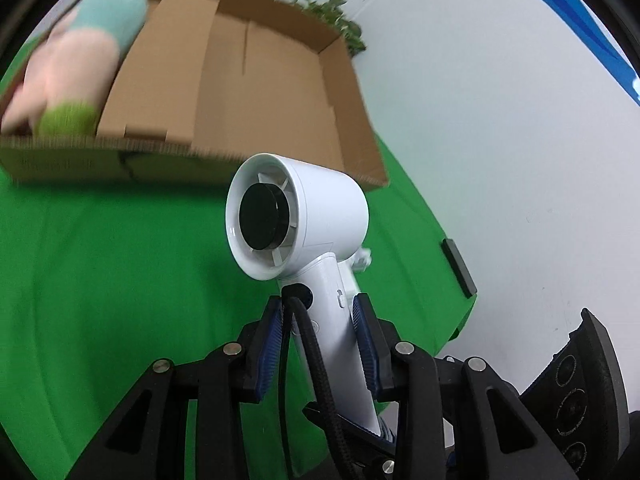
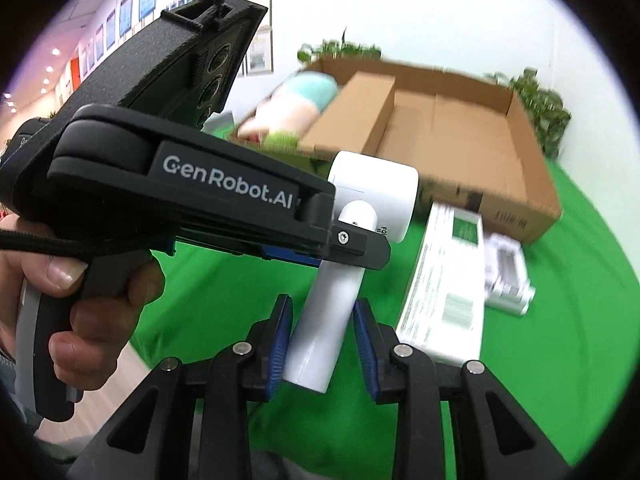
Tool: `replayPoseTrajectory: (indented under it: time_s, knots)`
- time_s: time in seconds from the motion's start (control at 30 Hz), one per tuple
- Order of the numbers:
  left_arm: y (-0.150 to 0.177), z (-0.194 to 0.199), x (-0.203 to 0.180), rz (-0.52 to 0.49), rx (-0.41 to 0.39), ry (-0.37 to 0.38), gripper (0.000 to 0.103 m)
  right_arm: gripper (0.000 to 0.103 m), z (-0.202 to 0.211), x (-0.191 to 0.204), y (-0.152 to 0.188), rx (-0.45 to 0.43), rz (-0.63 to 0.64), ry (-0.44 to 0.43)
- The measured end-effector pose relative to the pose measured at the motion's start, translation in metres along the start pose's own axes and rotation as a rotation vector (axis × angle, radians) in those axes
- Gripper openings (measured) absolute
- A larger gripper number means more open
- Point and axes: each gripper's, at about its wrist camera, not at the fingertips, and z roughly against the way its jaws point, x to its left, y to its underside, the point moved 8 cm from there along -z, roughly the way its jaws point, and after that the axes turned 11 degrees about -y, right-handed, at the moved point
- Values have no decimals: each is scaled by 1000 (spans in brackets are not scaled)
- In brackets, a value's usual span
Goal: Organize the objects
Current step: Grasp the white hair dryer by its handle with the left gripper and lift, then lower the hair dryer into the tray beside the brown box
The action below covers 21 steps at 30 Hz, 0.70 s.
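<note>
A white hair dryer [image 1: 304,208] with a black cord hangs above the green cloth, its round back end toward the left wrist camera. My left gripper [image 1: 319,304] is shut on the upper handle, blue pads pressing both sides. In the right wrist view the dryer [image 2: 376,188] stands upright and my right gripper [image 2: 322,304] is shut on the lower end of the handle. The left gripper [image 2: 354,224] reaches in from the left and clamps the handle just under the barrel. A hand [image 2: 100,312] holds that tool.
Behind the dryer lies an open cardboard box [image 1: 280,92] [image 2: 460,136] with a pink, teal and green plush toy [image 1: 80,60] [image 2: 296,104] in its left end. On the green cloth [image 1: 100,280] lie a flat white carton [image 2: 444,280] and a white plastic piece [image 2: 508,280]. Plants [image 2: 540,108] stand behind.
</note>
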Motion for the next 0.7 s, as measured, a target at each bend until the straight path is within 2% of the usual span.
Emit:
replayPoseTrajectory:
  time_s: [0.1, 0.33, 0.5, 0.57, 0.7]
  knots:
    - [-29, 21, -12, -47, -70, -5, 32, 29, -3, -5, -32, -67, 25, 19]
    - [-88, 54, -45, -160, -200, -27, 32, 28, 32, -34, -77, -227, 59, 62]
    - [-146, 49, -58, -187, -220, -40, 32, 28, 29, -53, -120, -278, 52, 71]
    - [-167, 50, -53, -180, -215, -50, 32, 28, 24, -64, -136, -277, 32, 57]
    - [-217, 26, -44, -163, -185, -65, 32, 28, 3, -89, -160, -249, 4, 28]
